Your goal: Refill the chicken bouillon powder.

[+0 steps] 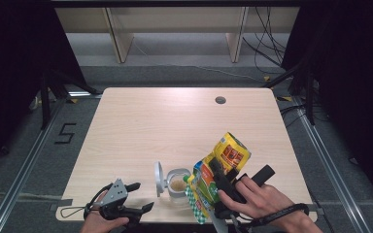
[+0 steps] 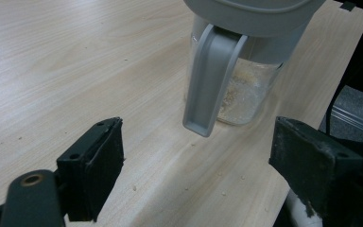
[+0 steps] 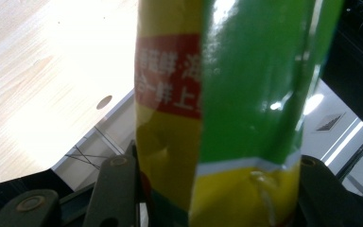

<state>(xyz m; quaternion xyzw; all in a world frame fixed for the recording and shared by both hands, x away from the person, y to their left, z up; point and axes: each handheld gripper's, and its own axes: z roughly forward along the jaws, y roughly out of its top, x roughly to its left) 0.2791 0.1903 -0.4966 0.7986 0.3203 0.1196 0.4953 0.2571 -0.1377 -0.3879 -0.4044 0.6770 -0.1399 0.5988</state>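
A small clear jar [image 1: 177,185] with beige powder in its bottom stands near the table's front edge, its grey flip lid [image 1: 159,177] swung open to the left. My right gripper [image 1: 238,175] is shut on a yellow and green pouch [image 1: 230,150], held tilted with its lower end just above and right of the jar's mouth. In the right gripper view the pouch [image 3: 227,94] is pinched between both jaws of the right gripper [image 3: 217,189]. My left gripper [image 1: 142,196] rests open at the front left, left of the jar. Its jaws [image 2: 212,165] stand wide before the jar [image 2: 246,90] and the hanging lid [image 2: 212,80].
The light wooden table [image 1: 141,126] has a cable hole [image 1: 220,100] at the back right. Small crumbs lie on the wood [image 2: 137,187] in front of the jar. Beyond the table stand a low wooden shelf [image 1: 175,29] and loose cables [image 1: 267,43].
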